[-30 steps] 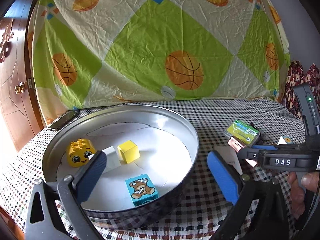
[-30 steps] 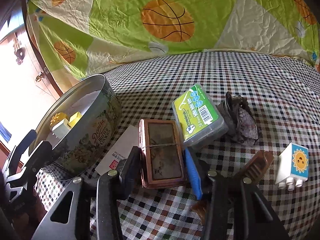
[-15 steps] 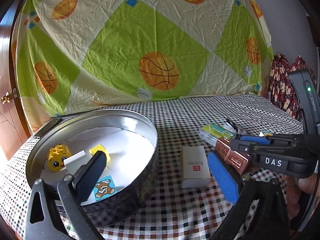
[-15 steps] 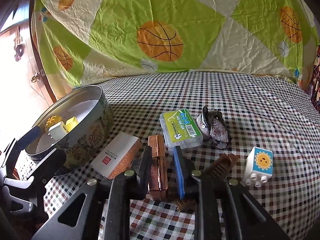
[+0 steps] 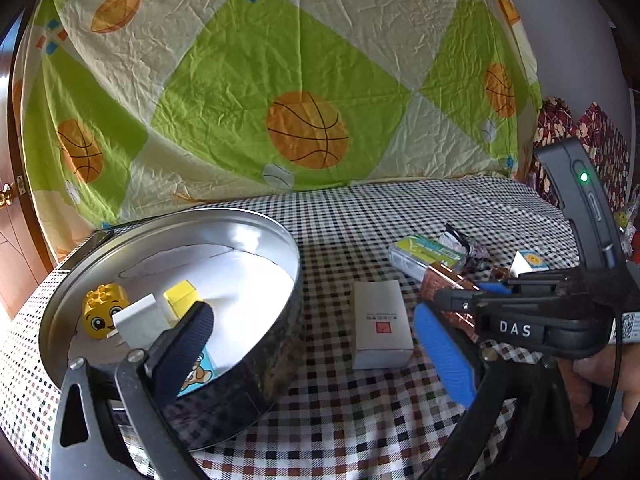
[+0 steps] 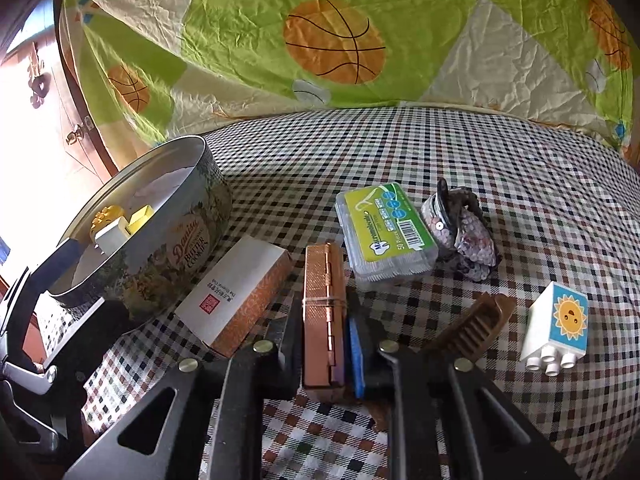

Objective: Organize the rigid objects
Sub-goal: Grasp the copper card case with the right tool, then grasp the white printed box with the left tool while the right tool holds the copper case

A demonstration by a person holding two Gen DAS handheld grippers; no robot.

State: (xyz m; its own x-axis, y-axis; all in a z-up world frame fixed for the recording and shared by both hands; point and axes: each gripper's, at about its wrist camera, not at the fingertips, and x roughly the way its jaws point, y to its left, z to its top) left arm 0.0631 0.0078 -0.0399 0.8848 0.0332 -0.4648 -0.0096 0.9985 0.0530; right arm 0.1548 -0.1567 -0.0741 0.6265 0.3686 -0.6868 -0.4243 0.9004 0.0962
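My right gripper (image 6: 324,320) is shut on a copper hinged case (image 6: 322,300), which stands on its long edge on the checked tablecloth. In the left wrist view the same case (image 5: 444,280) shows between that gripper's (image 5: 464,294) fingers. My left gripper (image 5: 312,320) is open and holds nothing; its left finger (image 5: 188,340) hangs over the near rim of a round cookie tin (image 5: 256,364). Inside the tin lie a yellow face block (image 5: 100,316), a white block (image 5: 138,322), a yellow cube (image 5: 180,298) and a blue bear block (image 5: 196,372).
A white and orange box (image 6: 236,284) lies between the tin (image 6: 188,240) and the case. Behind the case sit a green-labelled plastic box (image 6: 384,228) and a sequinned pouch (image 6: 460,232). A brown comb (image 6: 468,328) and a sun block (image 6: 560,328) lie to the right.
The right jaws closed on the copper case, which went from lying flat to standing on edge. The left wrist view swung right, so the tin sits further left.
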